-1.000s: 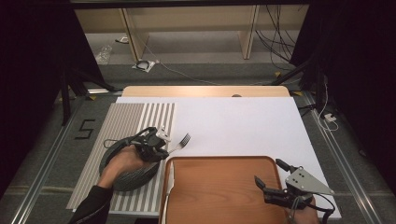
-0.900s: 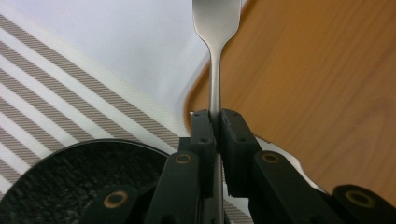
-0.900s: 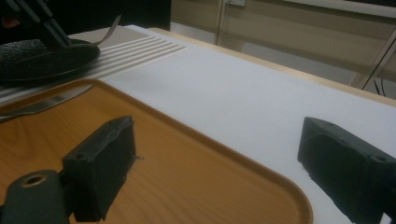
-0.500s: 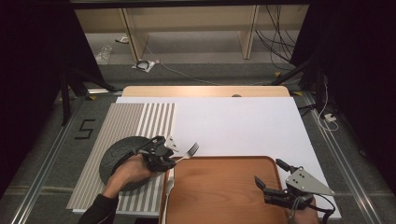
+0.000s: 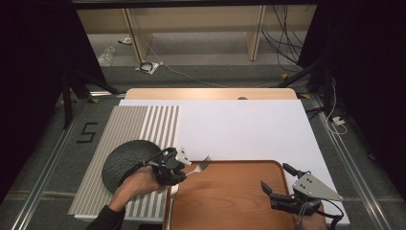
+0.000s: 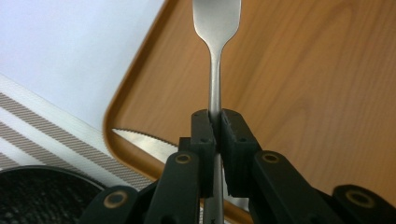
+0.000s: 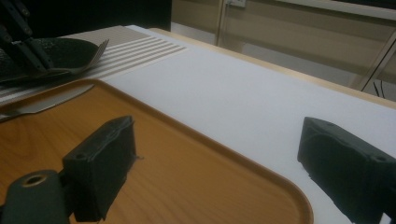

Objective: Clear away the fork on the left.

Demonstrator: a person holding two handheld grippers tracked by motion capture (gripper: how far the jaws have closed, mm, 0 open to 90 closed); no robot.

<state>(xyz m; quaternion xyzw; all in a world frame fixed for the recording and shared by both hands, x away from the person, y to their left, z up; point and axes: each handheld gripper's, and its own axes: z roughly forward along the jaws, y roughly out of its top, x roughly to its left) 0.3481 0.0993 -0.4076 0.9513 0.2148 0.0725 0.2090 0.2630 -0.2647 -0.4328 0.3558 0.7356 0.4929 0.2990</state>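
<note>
Fork (image 5: 203,164) in shiny silver metal sticks out from the left tongs (image 5: 184,168), which are clamped tight on its thin handle. In the left gripper view the two black jaws squeeze the flat stem between them, and the stem gets wider toward the top end (image 6: 216,18). The fork hangs just over the near left corner of the tray, with its prongs pointing away from the hand.

Left of these tongs sits a round black plate (image 5: 125,161) with a rough, bumpy top. It rests on a mat (image 5: 139,125) with thin grey and white stripes. The person's left hand (image 5: 139,184) holds the tongs just beside the plate.

Right under the left tongs lies a knife (image 6: 147,143) with a smooth grey blade and tiny teeth along one edge. It rests along the left side of the tray.

The tray (image 5: 230,196) is brown wood with wavy lines in it, rounded corners and a low raised rim. It lies between the two tongs. Behind it spreads a big, smooth white sheet (image 5: 239,127) on the table.

The right tongs (image 5: 278,185) hover over the right side of the tray, well apart from the fork. Their chunky black jaws stand wide apart with nothing between them. A flat grey three-cornered plate sits on top of them.
</note>
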